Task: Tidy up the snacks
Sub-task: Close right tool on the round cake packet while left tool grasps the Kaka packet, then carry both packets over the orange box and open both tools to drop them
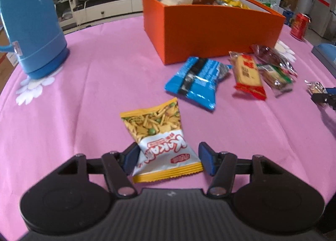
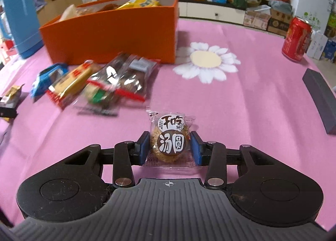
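My left gripper [image 1: 168, 160] has its jaws around the near end of a yellow and white snack bag [image 1: 161, 139] on the pink tablecloth; the pads touch the bag's sides. My right gripper [image 2: 170, 149] is shut on a small clear-wrapped round sesame snack [image 2: 170, 140] with a brown label. An orange box [image 1: 208, 30] stands at the back with several snack packs inside; it also shows in the right wrist view [image 2: 113, 30]. Loose packs lie in front of it: a blue bag [image 1: 197, 80], a red and yellow bar [image 1: 248, 75], and clear-wrapped packs [image 1: 275, 68].
A blue thermos [image 1: 31, 24] stands at the far left. A red can [image 2: 297, 39] stands at the far right. A dark grey block [image 2: 320, 91] lies at the right edge. The tablecloth [image 2: 252, 115] has a white daisy print [image 2: 206, 62].
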{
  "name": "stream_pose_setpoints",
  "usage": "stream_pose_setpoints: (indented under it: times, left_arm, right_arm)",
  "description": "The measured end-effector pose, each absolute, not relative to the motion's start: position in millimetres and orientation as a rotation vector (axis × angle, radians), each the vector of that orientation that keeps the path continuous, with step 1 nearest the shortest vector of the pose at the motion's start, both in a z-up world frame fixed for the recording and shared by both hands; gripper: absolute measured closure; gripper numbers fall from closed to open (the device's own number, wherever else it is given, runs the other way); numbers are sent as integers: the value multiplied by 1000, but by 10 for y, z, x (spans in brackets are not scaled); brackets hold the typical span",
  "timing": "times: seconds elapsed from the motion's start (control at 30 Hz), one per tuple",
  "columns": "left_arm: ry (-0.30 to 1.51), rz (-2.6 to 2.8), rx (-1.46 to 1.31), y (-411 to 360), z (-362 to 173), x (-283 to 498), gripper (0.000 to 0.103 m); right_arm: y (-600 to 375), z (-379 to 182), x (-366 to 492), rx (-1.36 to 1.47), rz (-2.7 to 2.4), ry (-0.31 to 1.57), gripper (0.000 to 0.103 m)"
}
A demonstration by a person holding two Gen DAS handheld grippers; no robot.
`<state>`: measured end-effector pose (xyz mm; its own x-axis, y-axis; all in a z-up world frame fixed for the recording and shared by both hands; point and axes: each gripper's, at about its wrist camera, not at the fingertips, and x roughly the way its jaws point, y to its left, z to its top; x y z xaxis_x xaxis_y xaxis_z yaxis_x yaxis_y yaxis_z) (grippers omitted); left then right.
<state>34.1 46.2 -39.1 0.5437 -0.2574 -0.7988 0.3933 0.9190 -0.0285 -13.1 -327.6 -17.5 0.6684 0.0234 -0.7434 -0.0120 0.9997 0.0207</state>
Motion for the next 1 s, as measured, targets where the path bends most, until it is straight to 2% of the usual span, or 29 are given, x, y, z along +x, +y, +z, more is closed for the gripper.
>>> stream_pose_setpoints:
  times: [0.07,0.1,0.17,0.2,0.27,0.37,0.57,0.6,0.63,0.67,0.7,0.77,1.0]
  left_arm:
    - [925,-367,168,442,-395,342,30]
    - [925,-348,174,434,-401,360,30]
    - [931,-336,173,427,-387,406,30]
    - [933,-332,179,412,-384,417,29]
    - [923,-323,210,373,-388,409,25]
    - [901,-324,237,347,-396,382,25]
    - [931,-306,140,448,-413,468,26]
    - [929,-301,137,453,-411,471,28]
    - [922,-297,132,459,-405,466,39]
    - [914,-298,120,471,-387,463,56]
    - [909,-287,115,480,-374,464,61]
    - [896,-253,101,506,-352,475,62]
    - [805,-219,29,568,-63,426,63]
  right_arm:
    - [-3259,-179,-152,9,22,841,77]
    - [-3264,-179,-142,19,19,842,73]
    - [-3265,-179,-102,43,17,854,48]
    - [-3254,-185,-84,49,14,860,43]
    - [-3215,-188,-68,31,14,858,43]
    - [-3202,-177,-90,1,9,846,43]
    - [-3253,-207,-71,15,4,850,46]
    - [-3253,-208,-69,15,4,848,51]
    - [-3249,-205,-74,13,6,843,58]
    - [-3243,-194,-81,9,14,834,84]
    - [-3234,-183,-88,4,16,827,86]
    - [-3222,-171,-100,-4,13,822,88]
    - [-3367,92,-195,95,-18,715,88]
